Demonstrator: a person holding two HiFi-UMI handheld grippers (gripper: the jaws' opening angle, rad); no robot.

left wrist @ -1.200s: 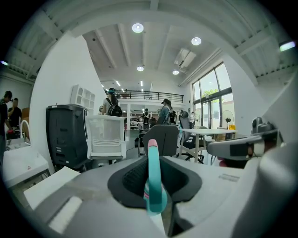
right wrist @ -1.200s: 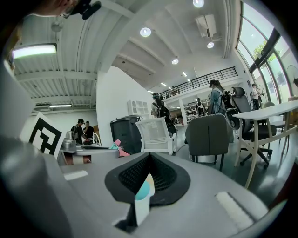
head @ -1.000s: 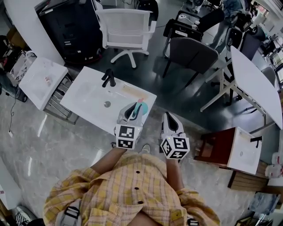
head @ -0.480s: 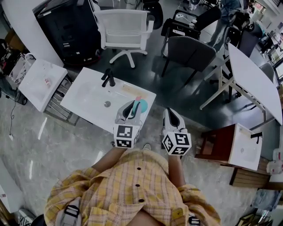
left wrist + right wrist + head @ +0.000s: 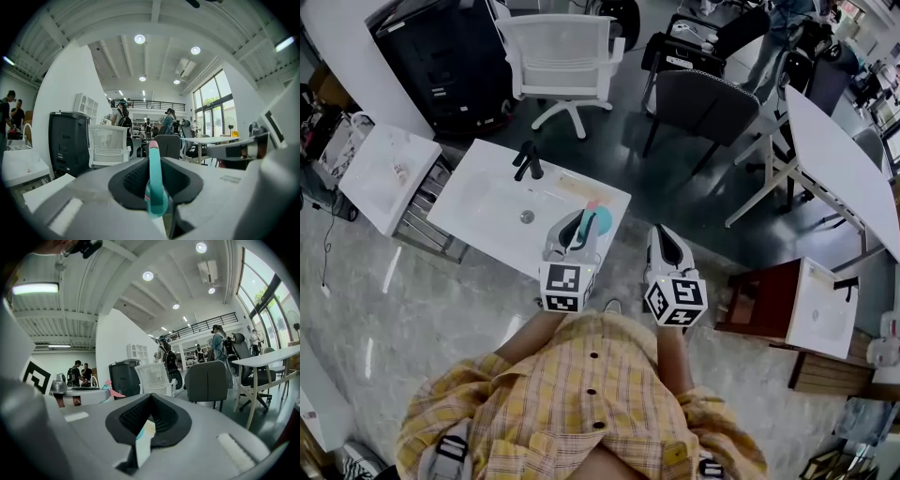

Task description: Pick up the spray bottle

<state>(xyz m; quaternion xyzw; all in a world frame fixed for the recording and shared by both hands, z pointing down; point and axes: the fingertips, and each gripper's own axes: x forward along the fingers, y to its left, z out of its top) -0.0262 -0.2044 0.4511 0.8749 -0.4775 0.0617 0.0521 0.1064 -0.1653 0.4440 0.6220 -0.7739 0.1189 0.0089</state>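
The spray bottle (image 5: 596, 223) is teal with a pink top and stands at the near right corner of the white sink counter (image 5: 487, 202). My left gripper (image 5: 581, 228) reaches over that corner with its jaws closed on the bottle's sides. In the left gripper view the spray bottle (image 5: 154, 183) rises straight up through the middle of the left gripper (image 5: 157, 187). My right gripper (image 5: 664, 240) hangs level beside it, off the counter's edge, shut and holding nothing. The right gripper view shows the bottle's pink top (image 5: 111, 390) at the left and only a thin slit between the right gripper (image 5: 145, 427) jaws.
A black faucet (image 5: 529, 161) and a drain (image 5: 526, 217) are on the counter. Beyond it stand a white mesh chair (image 5: 564, 58), a dark chair (image 5: 705, 105) and a black cabinet (image 5: 441, 66). Another white basin (image 5: 386, 173) sits left, a white table (image 5: 839, 173) right.
Both grippers stay where they were, the left still on the bottle. Only the head camera has shifted slightly.
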